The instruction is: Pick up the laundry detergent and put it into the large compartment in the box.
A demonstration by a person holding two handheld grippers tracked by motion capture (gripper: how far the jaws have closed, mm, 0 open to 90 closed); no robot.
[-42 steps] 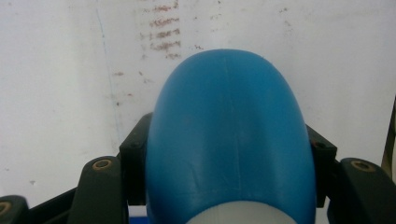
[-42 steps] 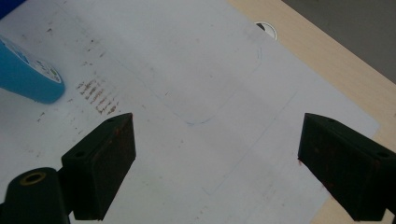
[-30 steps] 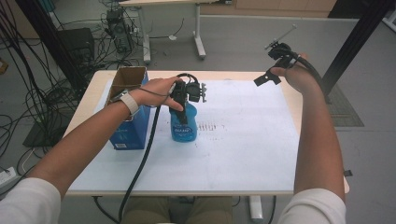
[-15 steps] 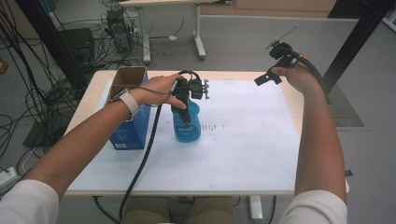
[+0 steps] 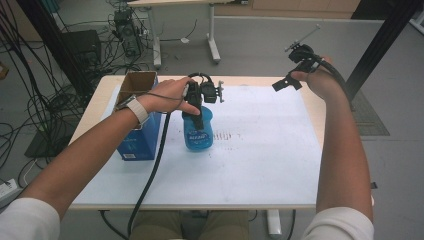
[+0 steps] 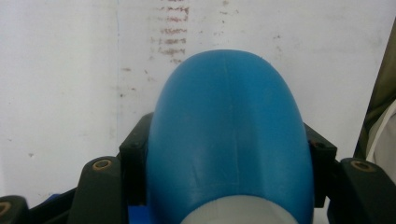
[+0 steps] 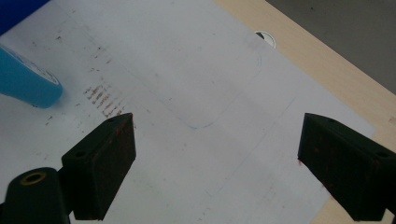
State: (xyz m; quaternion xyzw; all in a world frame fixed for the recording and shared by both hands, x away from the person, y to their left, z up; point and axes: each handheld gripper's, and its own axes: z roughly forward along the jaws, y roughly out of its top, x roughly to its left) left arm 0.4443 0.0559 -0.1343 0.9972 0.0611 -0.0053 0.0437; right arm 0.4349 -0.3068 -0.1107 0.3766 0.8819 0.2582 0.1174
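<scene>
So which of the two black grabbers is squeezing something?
The left gripper: its jaws clamp the blue plastic bottle. The right gripper hangs open with nothing between its jaws.

We see even, soft indoor light from above, with faint shadows on the white table sheet (image 5: pixel 260 150). The high view is slightly grainy and its far floor dimmer. In the left gripper view, the blue bottle (image 6: pixel 229 140) sits close and soft-edged, with a mild sheen. The right gripper view is fairly sharp, its black jaws slightly blurred.

Grey floor (image 5: pixel 260 40), tangled cables (image 5: pixel 40 105), white table legs (image 5: pixel 214 35) behind.
</scene>
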